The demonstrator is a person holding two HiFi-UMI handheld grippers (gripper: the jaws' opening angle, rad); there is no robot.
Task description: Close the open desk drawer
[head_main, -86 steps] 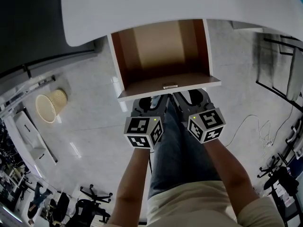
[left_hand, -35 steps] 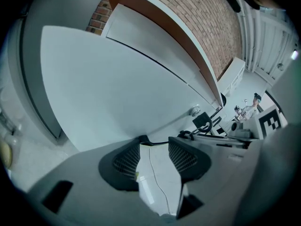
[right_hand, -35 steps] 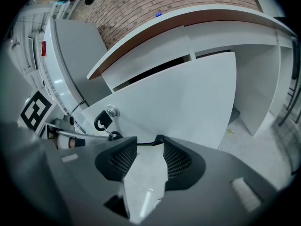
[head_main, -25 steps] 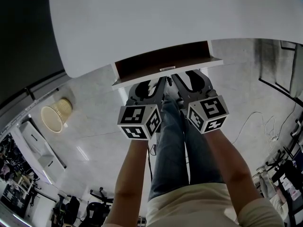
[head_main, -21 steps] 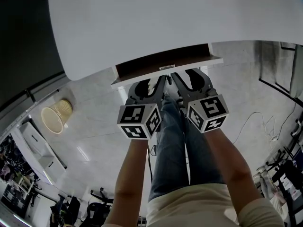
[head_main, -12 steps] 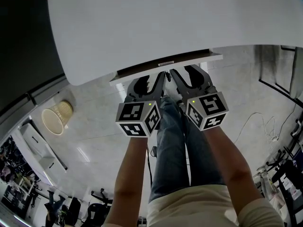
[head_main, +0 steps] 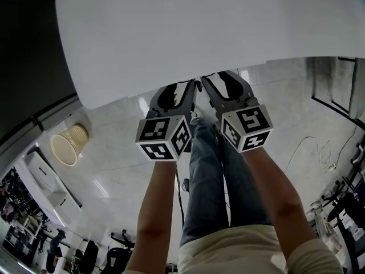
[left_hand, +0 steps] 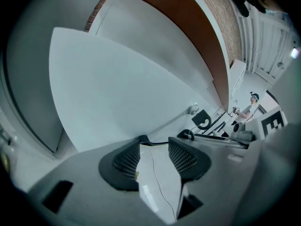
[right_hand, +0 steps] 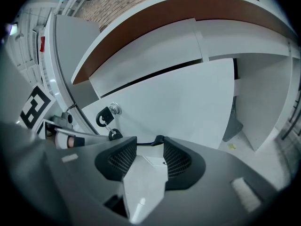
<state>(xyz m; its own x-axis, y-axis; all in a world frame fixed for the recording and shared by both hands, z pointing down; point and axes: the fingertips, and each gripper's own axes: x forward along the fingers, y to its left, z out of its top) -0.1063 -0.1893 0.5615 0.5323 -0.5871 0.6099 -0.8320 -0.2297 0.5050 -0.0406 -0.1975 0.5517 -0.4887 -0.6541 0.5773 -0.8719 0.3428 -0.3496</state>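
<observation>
The push looks to be at its end. The drawer front (right_hand: 174, 98) sits under the near edge of the desk (head_main: 199, 27), hidden from above, with only a thin dark seam along its top. The left hand-held gripper (left_hand: 157, 142) and right hand-held gripper (right_hand: 146, 145) both have their jaws spread with nothing between them. Their tips are at the white panel on either side of the keyed lock (right_hand: 113, 109). Next, I judge, comes one short press to seat it flush, then a straight pull back toward the near side. The floor (head_main: 114, 153) is open, the person's legs (head_main: 205, 176) stand close, and the wicker basket (head_main: 65, 147) is well off to the left.
</observation>
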